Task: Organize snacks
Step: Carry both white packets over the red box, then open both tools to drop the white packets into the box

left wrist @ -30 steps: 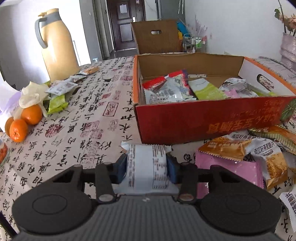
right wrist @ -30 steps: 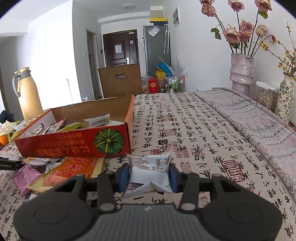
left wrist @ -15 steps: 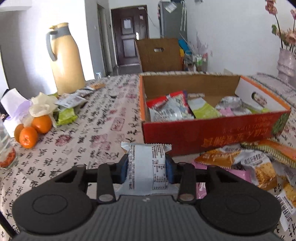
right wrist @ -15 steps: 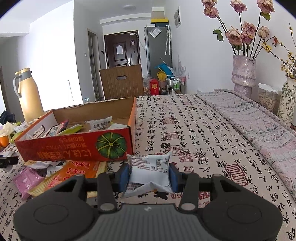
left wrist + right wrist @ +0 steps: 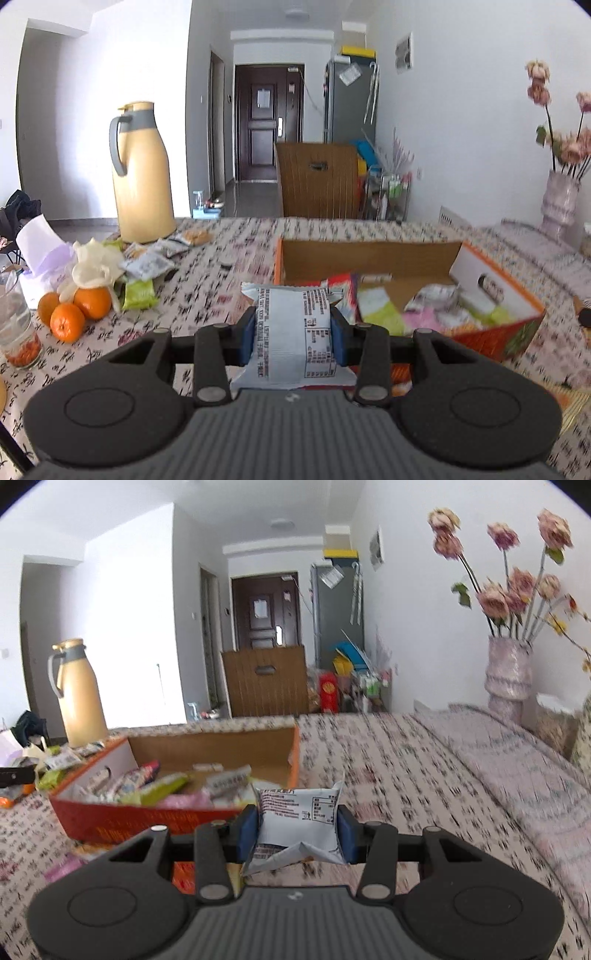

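My left gripper (image 5: 293, 334) is shut on a white snack packet (image 5: 295, 332) with black print, held above the table in front of the near left corner of the red cardboard box (image 5: 517, 332). That box holds several snack packets. My right gripper (image 5: 297, 827) is shut on a second white snack packet (image 5: 299, 821), crumpled at its bottom, held above the table beside the near right corner of the same red cardboard box (image 5: 147, 821). Blue pads press both sides of each packet.
A yellow thermos jug (image 5: 142, 173) stands at the far left with loose snack packets (image 5: 147, 262) near it. Oranges (image 5: 75, 314), a tissue pack (image 5: 37, 258) and a glass jar (image 5: 18, 332) sit at the left. More packets (image 5: 66, 867) lie before the box. Flower vase (image 5: 509, 672) stands at the right.
Both grippers have risen with their packets, the left one more. The box now sits lower in both views and its inside shows more. Both grips stay the same.
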`<state>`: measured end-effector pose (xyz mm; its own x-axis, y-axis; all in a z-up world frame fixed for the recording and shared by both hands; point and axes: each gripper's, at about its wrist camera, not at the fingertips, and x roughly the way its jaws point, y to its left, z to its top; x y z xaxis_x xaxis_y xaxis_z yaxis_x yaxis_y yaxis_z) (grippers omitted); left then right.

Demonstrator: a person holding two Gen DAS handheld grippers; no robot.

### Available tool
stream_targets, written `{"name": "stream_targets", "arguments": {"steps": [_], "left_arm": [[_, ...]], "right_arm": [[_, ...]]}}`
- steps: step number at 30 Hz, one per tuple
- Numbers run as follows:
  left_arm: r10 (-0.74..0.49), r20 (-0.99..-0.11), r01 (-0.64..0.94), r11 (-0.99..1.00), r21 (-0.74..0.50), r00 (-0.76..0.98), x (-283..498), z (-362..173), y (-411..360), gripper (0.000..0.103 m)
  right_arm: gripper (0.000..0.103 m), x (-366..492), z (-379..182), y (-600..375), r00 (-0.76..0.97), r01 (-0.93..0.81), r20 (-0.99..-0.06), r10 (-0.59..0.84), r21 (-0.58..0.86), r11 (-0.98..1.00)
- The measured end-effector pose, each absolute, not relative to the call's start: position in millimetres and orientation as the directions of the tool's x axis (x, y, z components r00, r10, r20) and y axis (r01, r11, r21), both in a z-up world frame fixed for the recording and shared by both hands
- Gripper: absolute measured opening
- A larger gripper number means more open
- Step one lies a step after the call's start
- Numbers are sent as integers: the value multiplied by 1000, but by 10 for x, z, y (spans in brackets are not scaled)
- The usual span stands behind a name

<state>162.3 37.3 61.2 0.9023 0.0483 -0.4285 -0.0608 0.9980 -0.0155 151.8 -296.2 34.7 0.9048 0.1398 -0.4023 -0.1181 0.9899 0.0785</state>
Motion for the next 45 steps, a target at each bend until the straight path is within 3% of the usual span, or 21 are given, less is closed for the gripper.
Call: {"name": "stream_targets", "arguments": {"steps": [14,22,41,45], "left_arm": [[22,-349,-41,998,-46,937,1962,938,128,40],[5,-346,-22,999,-44,938,2286,870,-84,40],[15,-450,-47,997,-61,893,2676,398,29,40],[10,-466,-64,993,-102,885,2699,394,112,43]], "right_arm": [[44,1998,772,-2566,927,-244,-278,254,70,967],[44,2354,799,-2406,914,-300,-259,312,86,950],[45,2829,287,-2251,836,-331,-422,351,122,936],[52,2837,241,-2181,826,-345,-441,351,97,934]]}}
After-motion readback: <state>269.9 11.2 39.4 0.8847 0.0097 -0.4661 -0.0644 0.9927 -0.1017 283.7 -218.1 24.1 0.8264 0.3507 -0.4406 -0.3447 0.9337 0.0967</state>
